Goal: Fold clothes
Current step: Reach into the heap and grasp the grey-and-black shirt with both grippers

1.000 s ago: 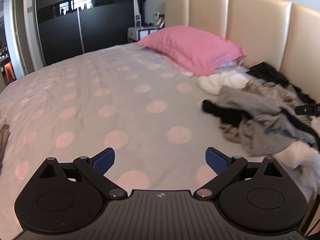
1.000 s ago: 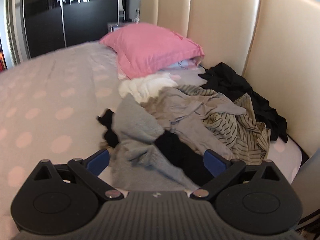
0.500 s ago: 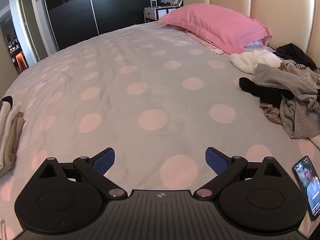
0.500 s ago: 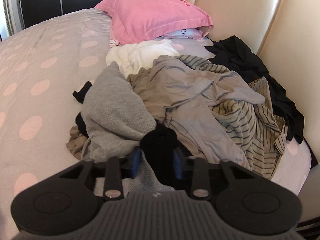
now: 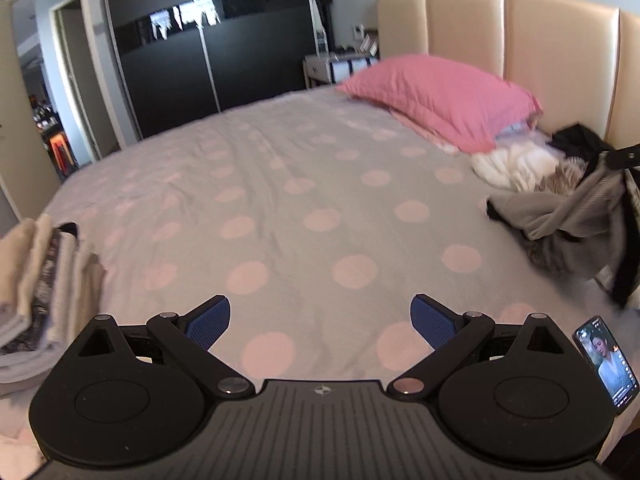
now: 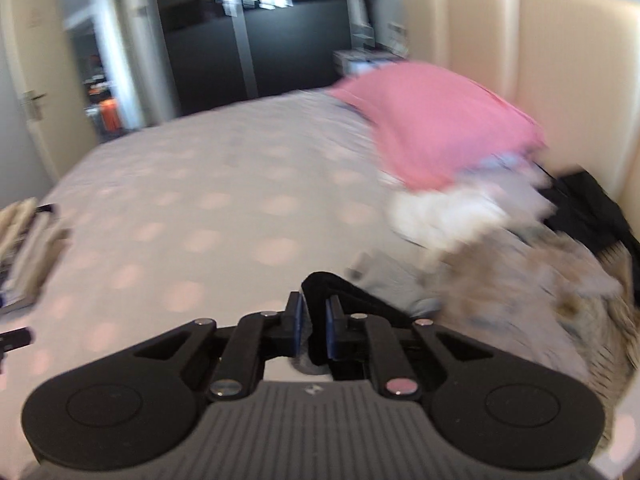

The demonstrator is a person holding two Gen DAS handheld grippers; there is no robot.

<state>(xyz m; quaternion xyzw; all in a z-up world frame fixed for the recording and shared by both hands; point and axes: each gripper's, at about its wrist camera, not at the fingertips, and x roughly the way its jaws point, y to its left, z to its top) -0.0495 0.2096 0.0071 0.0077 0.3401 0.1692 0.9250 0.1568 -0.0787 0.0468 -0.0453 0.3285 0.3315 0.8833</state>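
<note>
A heap of unfolded clothes point(image 5: 560, 216) lies at the right of the polka-dot bed point(image 5: 300, 184), below the headboard. My right gripper point(image 6: 313, 316) is closing its jaws on a fold of black cloth point(image 6: 340, 288), which the pads pinch; it is raised off the blurred heap point(image 6: 520, 280). In the left wrist view, grey fabric point(image 5: 580, 208) hangs from the right gripper's tip point(image 5: 624, 156) at the right edge. My left gripper point(image 5: 322, 320) is open over bare sheet, nothing between its blue pads point(image 5: 208, 322).
A stack of folded clothes point(image 5: 44, 280) sits at the bed's left edge. A pink pillow point(image 5: 436, 100) leans near the cream headboard point(image 5: 560, 60). A lit phone point(image 5: 606, 364) lies at the near right. Dark wardrobe doors point(image 5: 200, 60) stand beyond the bed.
The right gripper went from wide open over the heap to pinching the black cloth, then rose and swung left with it. The left gripper pulled back and up, bringing the folded stack into view.
</note>
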